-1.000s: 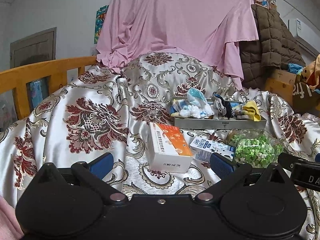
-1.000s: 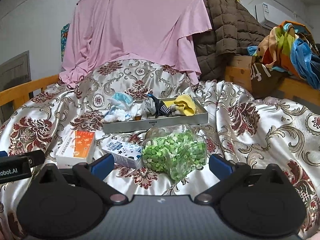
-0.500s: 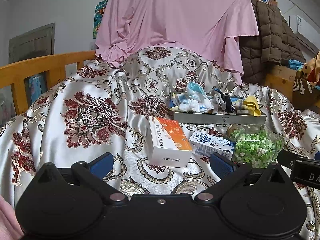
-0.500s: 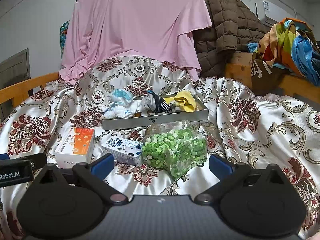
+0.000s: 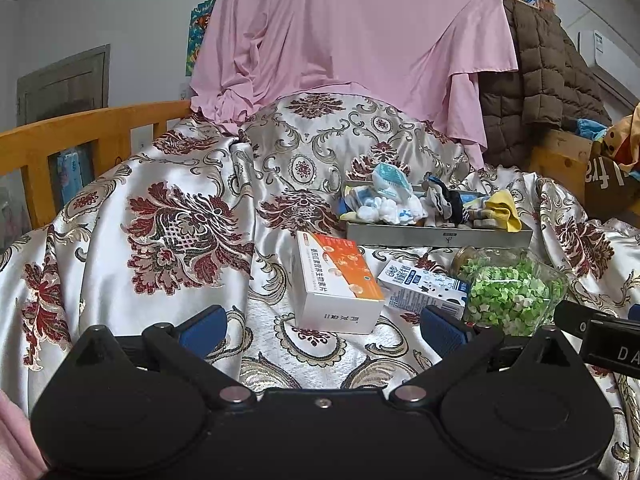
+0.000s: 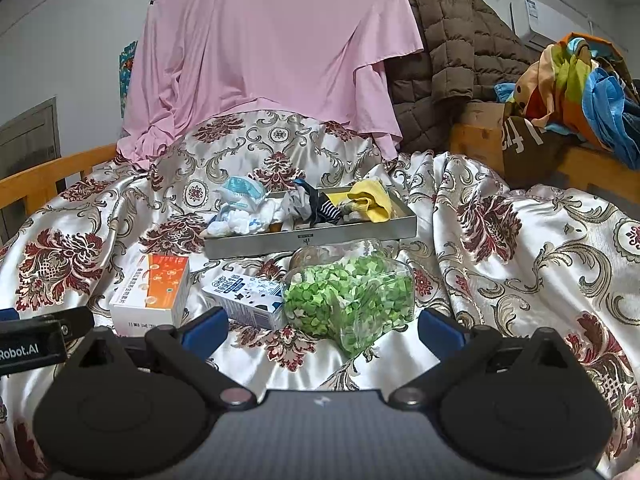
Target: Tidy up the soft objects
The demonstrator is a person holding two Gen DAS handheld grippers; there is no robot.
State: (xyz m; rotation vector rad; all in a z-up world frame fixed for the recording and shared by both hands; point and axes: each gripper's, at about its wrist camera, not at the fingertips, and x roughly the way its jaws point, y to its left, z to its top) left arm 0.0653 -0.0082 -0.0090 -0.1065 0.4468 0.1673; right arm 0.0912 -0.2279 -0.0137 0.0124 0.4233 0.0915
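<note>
1. Sitting on the flowery bed cover (image 6: pixel 520 264), the metal tray (image 6: pixel 320 236) holds the soft things (image 6: pixel 308 204).
2. In front of the tray lie an orange box (image 5: pixel 340 280), a milk carton (image 6: pixel 248 294) and a jar of green bits (image 6: pixel 352 296).
3. Nearer than the tray, the left gripper (image 5: pixel 324 326) and the right gripper (image 6: pixel 320 326) are both spread wide and hold nothing.

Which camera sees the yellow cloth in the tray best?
The right wrist view: the yellow cloth lies open to it in the tray's right end. In the left wrist view the cloth looks smaller, bunched at the tray's far right end.
</note>
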